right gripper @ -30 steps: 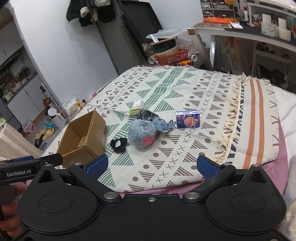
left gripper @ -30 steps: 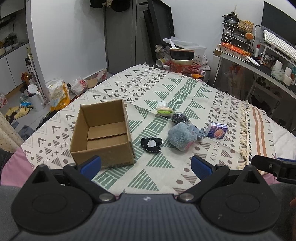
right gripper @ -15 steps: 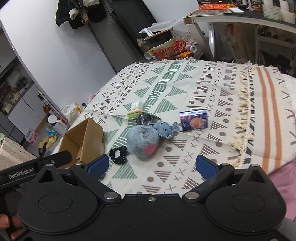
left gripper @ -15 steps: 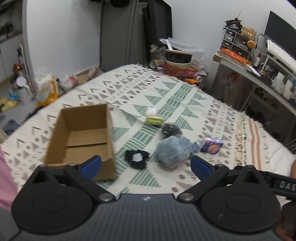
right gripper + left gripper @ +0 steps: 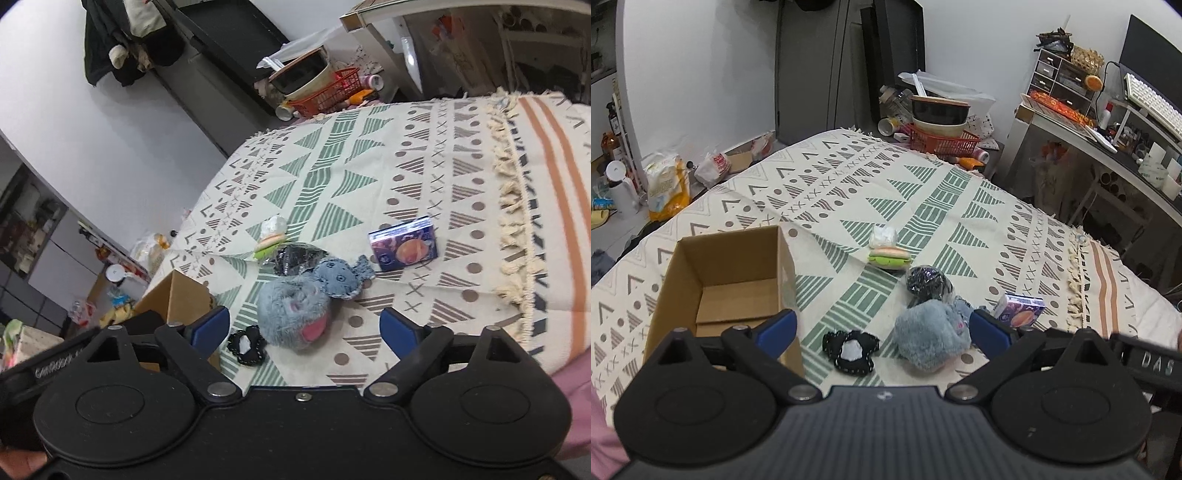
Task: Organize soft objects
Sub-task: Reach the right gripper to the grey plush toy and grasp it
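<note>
A grey plush [image 5: 929, 334] lies on a bed's patterned blanket [image 5: 923, 206], near its front edge, touching a small blue toy [image 5: 340, 277] and a black wrapped bundle [image 5: 925, 282]. A black patch [image 5: 851, 350] rests just beside it, toward an open, empty cardboard box [image 5: 720, 280] by the left edge. A burger toy [image 5: 889, 254] sits farther in; a purple carton [image 5: 404, 249] lies toward the tasselled fringe. The left tool [image 5: 882, 326] and right tool [image 5: 304, 325] hover above the front edge, jaws spread wide, holding nothing.
</note>
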